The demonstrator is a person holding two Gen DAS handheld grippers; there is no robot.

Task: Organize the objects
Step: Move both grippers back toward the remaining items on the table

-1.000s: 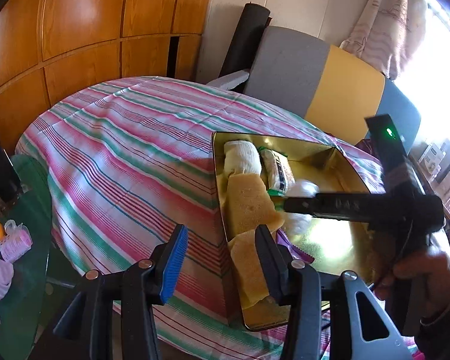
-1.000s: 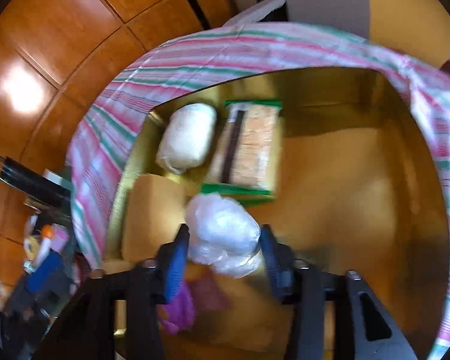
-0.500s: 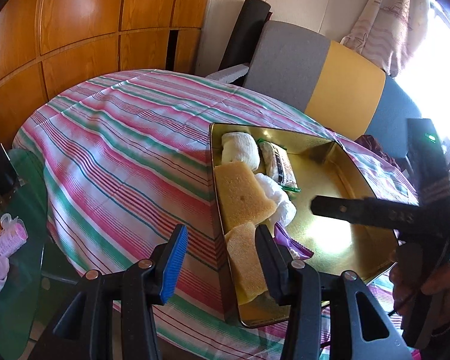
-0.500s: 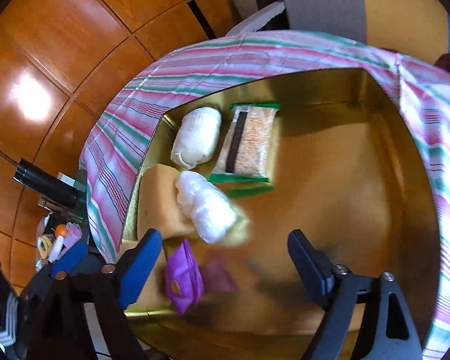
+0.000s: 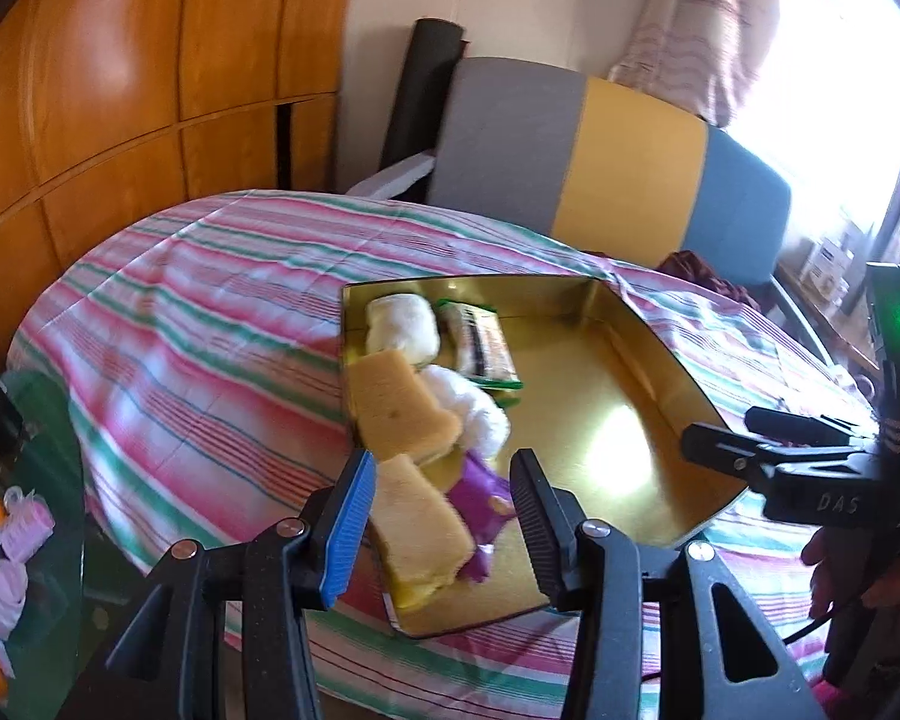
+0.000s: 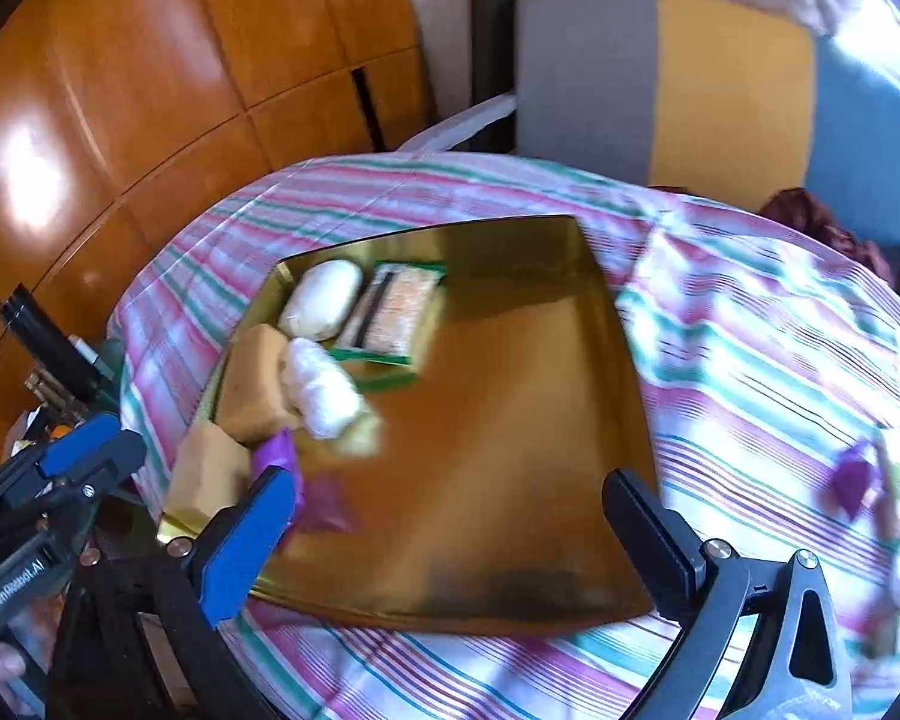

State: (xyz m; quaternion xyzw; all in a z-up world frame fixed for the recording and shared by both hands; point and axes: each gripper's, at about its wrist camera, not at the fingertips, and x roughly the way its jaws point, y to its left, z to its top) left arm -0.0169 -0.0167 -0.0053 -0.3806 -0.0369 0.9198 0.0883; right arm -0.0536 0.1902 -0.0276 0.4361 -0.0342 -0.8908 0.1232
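We find the right gripper (image 6: 450,516) with its jaws spread wide and nothing between them; they have just been opening. A second ago those jaws were clamped on the white plastic bundle (image 6: 324,387). That bundle now lies loose on the floor of the gold tray (image 6: 510,540), touching the upper sponge (image 6: 255,393) and just below the green-edged snack packet (image 6: 393,315). The right gripper has since drawn back and up from the tray, so more of the striped tablecloth (image 6: 750,372) shows around it.

The left gripper (image 5: 438,516) hangs over the near left corner of the tray, jaws part open and empty; they have not altered over the same second. The lower sponge (image 5: 420,528) and the purple wrapper (image 5: 480,492) appear between its fingers but lie in the tray beneath, untouched.

We judge one placement complete. The tray holds six items along its left side: the white roll (image 5: 402,324), the packet, the bundle, two sponges and the wrapper. At the right edge of the right wrist view, blurred items (image 6: 870,492), one purple, remain on the cloth, so sorting is not finished.
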